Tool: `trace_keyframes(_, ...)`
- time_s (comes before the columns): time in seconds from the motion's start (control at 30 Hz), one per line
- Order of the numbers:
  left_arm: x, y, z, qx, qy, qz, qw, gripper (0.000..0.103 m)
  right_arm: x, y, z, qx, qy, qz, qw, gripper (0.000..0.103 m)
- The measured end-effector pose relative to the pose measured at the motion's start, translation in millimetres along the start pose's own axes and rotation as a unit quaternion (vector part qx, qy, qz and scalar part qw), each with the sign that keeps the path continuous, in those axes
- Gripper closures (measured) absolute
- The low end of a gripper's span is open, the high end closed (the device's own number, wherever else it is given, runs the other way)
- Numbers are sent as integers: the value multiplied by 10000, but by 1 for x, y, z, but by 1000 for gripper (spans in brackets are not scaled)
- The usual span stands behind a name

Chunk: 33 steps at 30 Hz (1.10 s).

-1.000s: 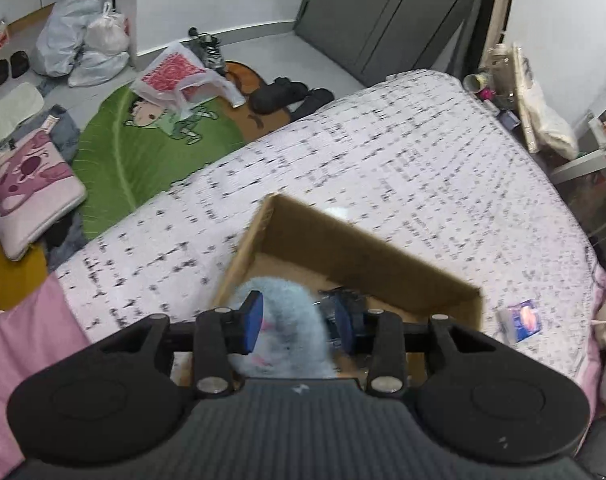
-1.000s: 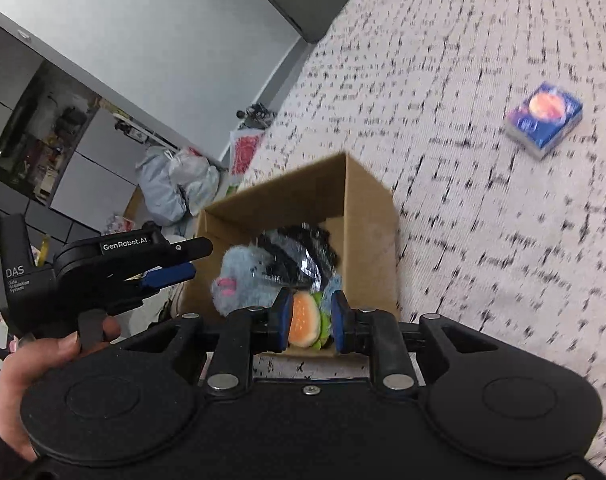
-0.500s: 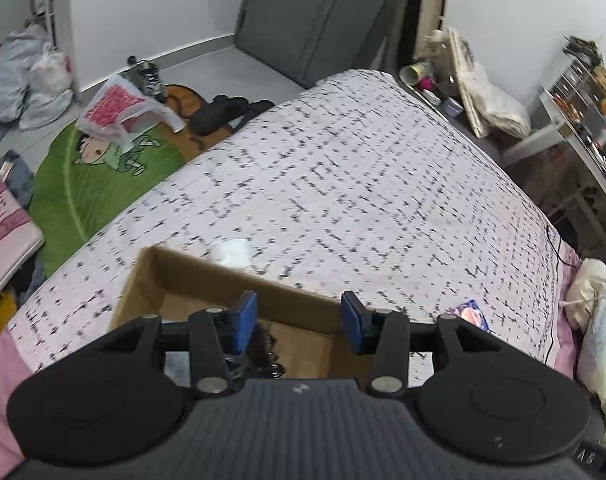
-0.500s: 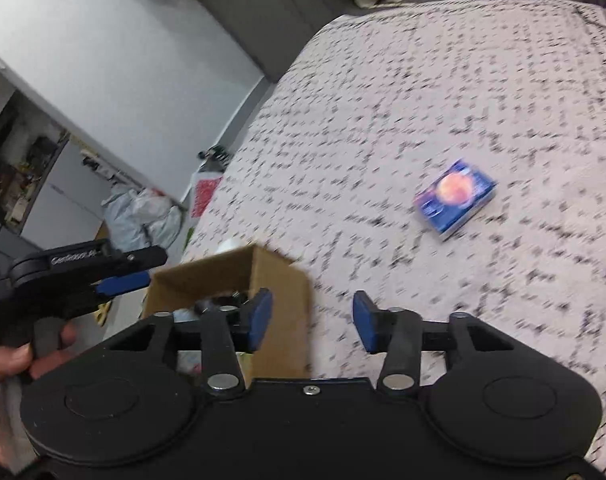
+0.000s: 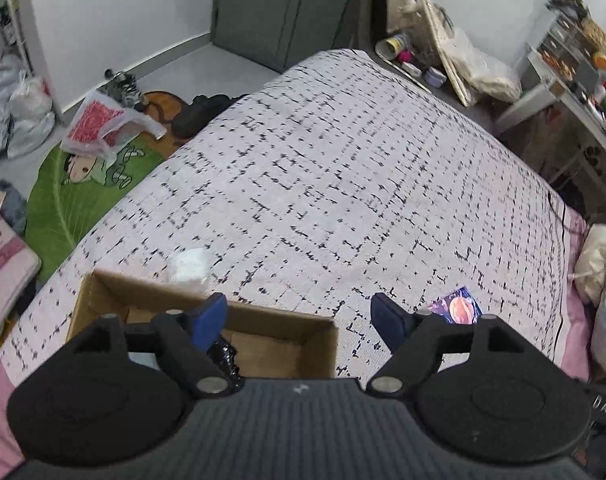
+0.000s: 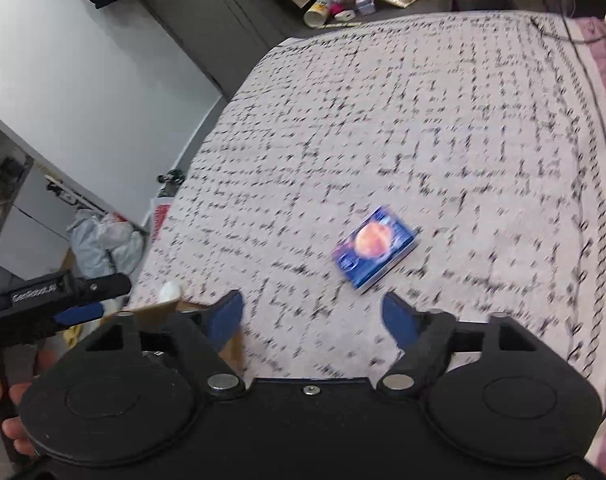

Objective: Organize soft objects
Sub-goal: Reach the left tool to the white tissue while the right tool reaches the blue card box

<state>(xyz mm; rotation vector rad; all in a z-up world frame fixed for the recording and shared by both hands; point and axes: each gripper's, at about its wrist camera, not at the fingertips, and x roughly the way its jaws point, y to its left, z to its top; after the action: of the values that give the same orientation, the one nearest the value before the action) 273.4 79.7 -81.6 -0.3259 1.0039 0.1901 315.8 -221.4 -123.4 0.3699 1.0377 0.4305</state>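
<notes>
**Both grippers empty and spread above the bed**

Since a second ago both tools have let go and lifted: the blue plush the left gripper (image 5: 299,314) held and the burger-shaped toy the right gripper (image 6: 313,316) held are gone from between the fingers, and the jaws of each now stand wide apart with nothing between them.

The cardboard box (image 5: 263,312) sits on the patterned bedspread (image 5: 343,168), directly below the left gripper; its far wall and right corner show, and a dark crinkled item (image 5: 225,354) lies inside against the left finger's base (the plush toys themselves are hidden under the tool body, so their place in the box cannot be confirmed here). A small white wad (image 5: 189,266) lies on the bedspread just beyond the box's far wall.

In the right wrist view only the box's upper corner (image 6: 163,308) peeks out beside the left fingertip. The small blue packet (image 6: 375,248) with an orange disc printed on it lies flat on the bedspread, ahead of the right gripper and well apart from the box. The left gripper (image 6: 79,312) also shows at that view's left edge, held in a hand (image 6: 7,408).
</notes>
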Motion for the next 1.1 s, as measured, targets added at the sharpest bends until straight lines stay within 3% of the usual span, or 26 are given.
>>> trace_keyframes(0.07,5,-8,2,122,104,7,9999,25,3,-5,6,19,-12,-21,10000,13)
trace_keyframes(0.47,34,-32,35,698,338,176,9968,25,40,-49,18,740,-99,-75,9972,14)
trace_keyframes(0.87,91,13,59,833,909,762,9894,25,73,-56,17,975,31,-33,9952,27)
trace_keyframes(1.1,121,46,56,679,1388,932,9836,25,93,-54,15,1024,141,-147,9945,27)
